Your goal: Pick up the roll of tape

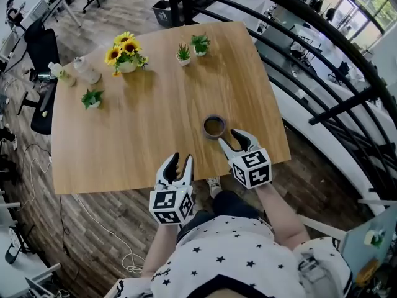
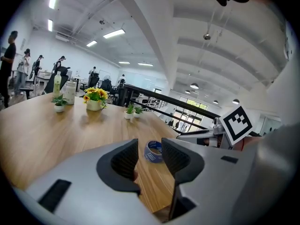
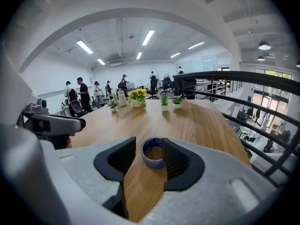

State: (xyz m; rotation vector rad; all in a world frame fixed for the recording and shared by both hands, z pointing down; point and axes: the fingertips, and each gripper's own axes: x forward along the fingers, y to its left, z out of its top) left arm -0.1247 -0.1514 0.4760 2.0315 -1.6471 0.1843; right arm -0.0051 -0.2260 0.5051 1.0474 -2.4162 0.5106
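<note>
A blue roll of tape (image 1: 214,127) lies flat on the wooden table (image 1: 155,123), near its front right edge. My right gripper (image 1: 235,139) is open just short of the roll, to its near right, with nothing between the jaws. The right gripper view has the roll of tape (image 3: 153,161) straight ahead, just past the open right gripper (image 3: 149,156). My left gripper (image 1: 181,161) hangs open and empty over the table's front edge, left of the roll. Beyond the left gripper (image 2: 149,157), its own view shows the roll of tape (image 2: 153,152) farther off.
At the far side stand a sunflower pot (image 1: 126,54), three small potted plants (image 1: 183,54) (image 1: 200,44) (image 1: 92,98) and two bottles (image 1: 85,70). A black railing (image 1: 322,54) runs past the table's right edge. Office chairs (image 1: 37,48) stand to the left, and people (image 3: 83,95) are far behind.
</note>
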